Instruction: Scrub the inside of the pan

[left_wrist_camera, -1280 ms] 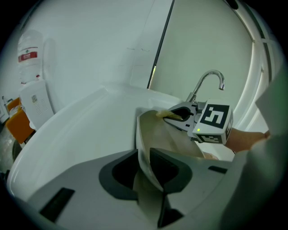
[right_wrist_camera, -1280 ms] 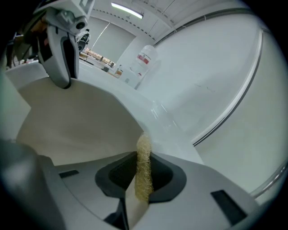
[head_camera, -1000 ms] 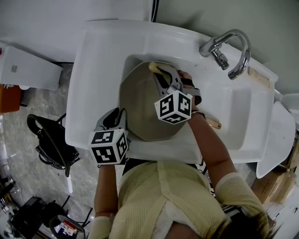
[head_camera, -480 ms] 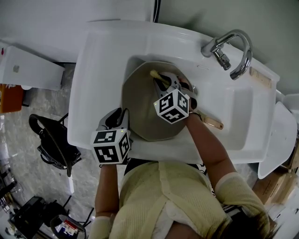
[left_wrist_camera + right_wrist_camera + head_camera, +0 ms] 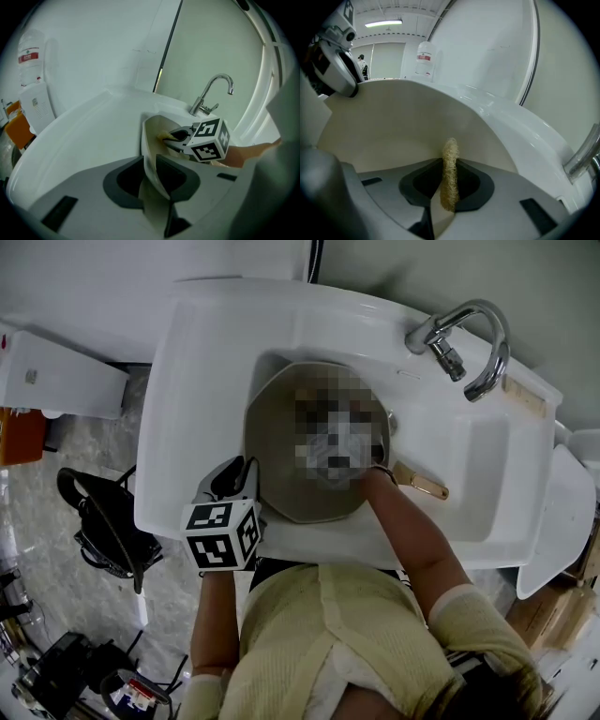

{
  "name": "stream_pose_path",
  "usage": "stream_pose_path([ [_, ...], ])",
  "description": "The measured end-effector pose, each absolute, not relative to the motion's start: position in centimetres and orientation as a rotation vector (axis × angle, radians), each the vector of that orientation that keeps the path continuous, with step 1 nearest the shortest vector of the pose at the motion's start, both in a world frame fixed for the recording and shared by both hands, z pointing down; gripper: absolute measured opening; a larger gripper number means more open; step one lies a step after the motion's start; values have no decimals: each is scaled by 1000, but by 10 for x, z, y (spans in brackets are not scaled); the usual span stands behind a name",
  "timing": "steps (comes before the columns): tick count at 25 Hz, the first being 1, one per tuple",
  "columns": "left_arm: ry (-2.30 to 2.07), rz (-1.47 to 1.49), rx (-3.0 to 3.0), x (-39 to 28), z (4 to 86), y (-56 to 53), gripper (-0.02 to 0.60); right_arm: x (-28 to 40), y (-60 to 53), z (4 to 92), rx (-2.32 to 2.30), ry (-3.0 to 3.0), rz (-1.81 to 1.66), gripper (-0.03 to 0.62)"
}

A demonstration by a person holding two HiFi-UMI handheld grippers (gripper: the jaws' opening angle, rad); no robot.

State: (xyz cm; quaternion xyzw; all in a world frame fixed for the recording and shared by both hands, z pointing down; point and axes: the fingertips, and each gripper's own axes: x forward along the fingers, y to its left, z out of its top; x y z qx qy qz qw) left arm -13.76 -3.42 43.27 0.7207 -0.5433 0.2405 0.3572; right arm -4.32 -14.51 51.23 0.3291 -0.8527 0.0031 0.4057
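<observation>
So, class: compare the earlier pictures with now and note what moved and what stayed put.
The right gripper, shut on the loofah scrubber, drew it back from the far rim of the pan toward its middle. The left gripper stayed clamped on the pan's rim, and the pan stayed in the sink.

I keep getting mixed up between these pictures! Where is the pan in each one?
Head view: the pan is mid-picture, inside the sink.
Left gripper view: its rim stands low in the middle, pinched by the left gripper.
Right gripper view: its pale inside fills the left and middle, behind the scrubber.
Shared landmark: the white sink around the pan.
</observation>
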Motion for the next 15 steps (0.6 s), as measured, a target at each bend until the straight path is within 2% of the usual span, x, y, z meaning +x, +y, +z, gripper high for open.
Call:
stream_pose_path([
  [15,-1403,618,1858,-137,433,-35,131,-82,-111,511,645,-2262,7,78],
])
